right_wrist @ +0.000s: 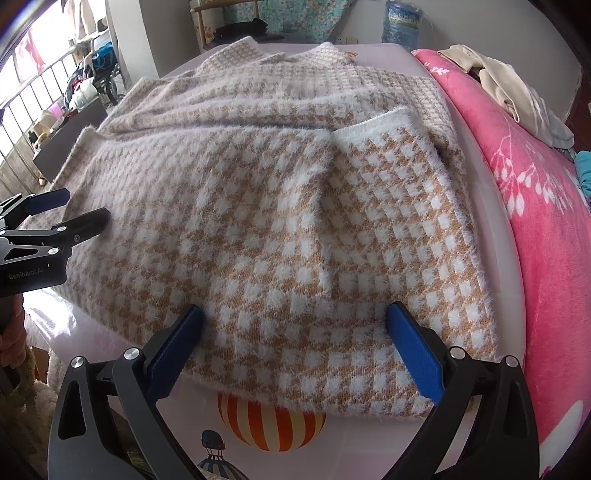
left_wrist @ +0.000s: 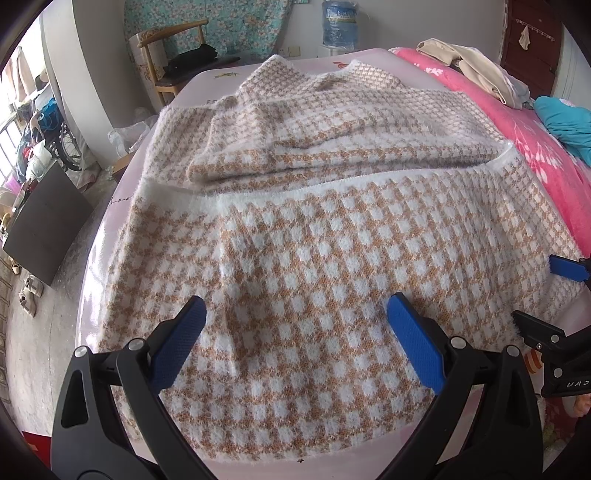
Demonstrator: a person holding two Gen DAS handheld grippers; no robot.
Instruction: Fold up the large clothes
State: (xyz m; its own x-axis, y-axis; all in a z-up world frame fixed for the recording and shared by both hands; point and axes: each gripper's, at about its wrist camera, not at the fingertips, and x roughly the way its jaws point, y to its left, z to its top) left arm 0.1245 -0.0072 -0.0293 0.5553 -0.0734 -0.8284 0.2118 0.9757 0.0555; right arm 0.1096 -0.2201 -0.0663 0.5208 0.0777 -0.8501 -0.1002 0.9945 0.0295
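A large fuzzy sweater (left_wrist: pixel 314 229) with a tan and white check pattern lies spread on a pale pink table (left_wrist: pixel 96 266). Both sleeves are folded in across its body. It also fills the right wrist view (right_wrist: pixel 266 221). My left gripper (left_wrist: pixel 295 314) is open and empty, hovering over the sweater's near hem. My right gripper (right_wrist: pixel 295 317) is open and empty over the hem's right part. The right gripper's fingers (left_wrist: pixel 567 269) show at the right edge of the left wrist view. The left gripper's fingers (right_wrist: pixel 48 201) show at the left edge of the right wrist view.
A pink floral blanket (left_wrist: pixel 524 122) lies along the table's right side, with beige clothes (left_wrist: pixel 476 70) and a teal garment (left_wrist: pixel 565 122) on it. A wooden chair (left_wrist: pixel 173 55) and a water jug (left_wrist: pixel 340 26) stand beyond the far edge. The floor drops off at left.
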